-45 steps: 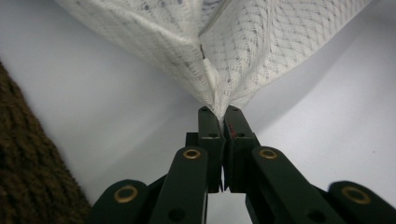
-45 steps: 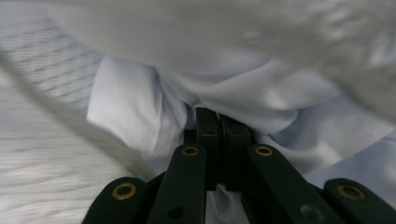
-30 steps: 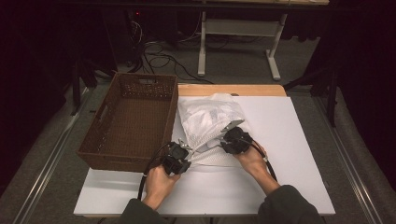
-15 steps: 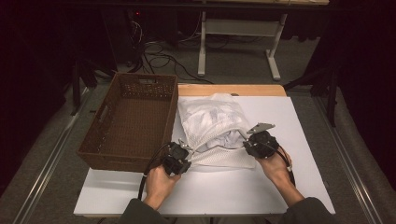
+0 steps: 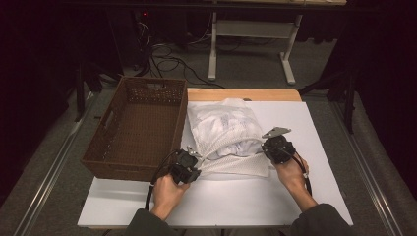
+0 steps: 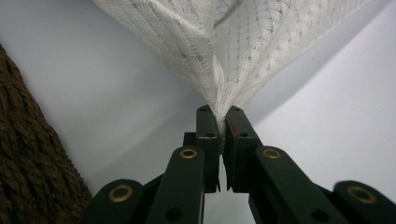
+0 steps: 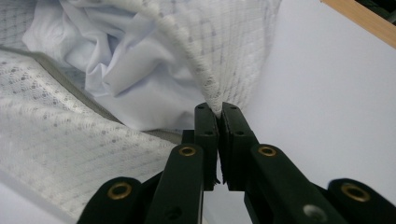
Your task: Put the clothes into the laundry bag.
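A white mesh laundry bag (image 5: 228, 130) lies on the white table top (image 5: 314, 123), stuffed with white cloth (image 7: 126, 70). My left gripper (image 5: 193, 162) is shut on the bag's near left corner; the mesh (image 6: 224, 60) rises taut from between its closed jaws (image 6: 219, 114). My right gripper (image 5: 271, 147) is shut on the upper edge of the bag's mouth at the right, pinching mesh (image 7: 224, 51) at its tips (image 7: 218, 109). The mouth gapes and the cloth shows inside. The bag's lower flap (image 5: 236, 166) lies flat between the two grippers.
A brown wicker basket (image 5: 140, 127) stands empty at the table's left, touching the bag's left side; its weave (image 6: 28, 163) is close beside my left gripper. Bare table lies to the right and in front. A wooden edge (image 5: 246, 94) runs along the back.
My right gripper has moved rightward, away from the left one, with the bag's edge in it, stretching the mouth wider. The left gripper has stayed put.
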The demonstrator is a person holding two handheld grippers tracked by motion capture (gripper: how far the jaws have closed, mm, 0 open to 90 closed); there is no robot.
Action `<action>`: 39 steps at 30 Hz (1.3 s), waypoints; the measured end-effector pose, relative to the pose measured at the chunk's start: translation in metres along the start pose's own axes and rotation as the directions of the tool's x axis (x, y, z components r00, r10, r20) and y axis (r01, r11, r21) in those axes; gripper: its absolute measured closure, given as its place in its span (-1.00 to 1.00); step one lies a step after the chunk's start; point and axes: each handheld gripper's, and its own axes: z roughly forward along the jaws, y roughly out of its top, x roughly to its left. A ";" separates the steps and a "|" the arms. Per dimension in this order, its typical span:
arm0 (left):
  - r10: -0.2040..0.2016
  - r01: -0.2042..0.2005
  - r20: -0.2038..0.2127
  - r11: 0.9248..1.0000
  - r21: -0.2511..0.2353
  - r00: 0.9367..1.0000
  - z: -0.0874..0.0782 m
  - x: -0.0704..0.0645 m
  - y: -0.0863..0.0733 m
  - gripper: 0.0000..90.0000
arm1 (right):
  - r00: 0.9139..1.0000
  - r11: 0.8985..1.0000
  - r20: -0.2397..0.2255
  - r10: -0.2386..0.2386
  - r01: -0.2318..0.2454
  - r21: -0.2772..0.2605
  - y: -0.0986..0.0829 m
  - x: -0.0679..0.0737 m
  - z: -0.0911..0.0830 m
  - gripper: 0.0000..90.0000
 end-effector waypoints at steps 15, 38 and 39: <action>0.001 -0.001 0.007 1.000 0.008 1.000 -0.001 -0.004 0.000 0.71 | 0.996 0.998 -0.080 -0.043 0.046 0.036 -0.021 0.007 -0.010 0.71; -0.040 0.034 -0.142 0.999 -0.041 0.989 -0.003 -0.014 0.041 0.54 | 0.998 0.999 -0.059 -0.036 0.037 0.006 -0.034 -0.001 -0.019 0.98; -0.037 0.033 -0.147 0.999 -0.032 0.988 -0.002 -0.015 0.041 0.59 | 0.998 0.999 -0.059 -0.035 0.036 0.006 -0.036 -0.003 -0.021 0.98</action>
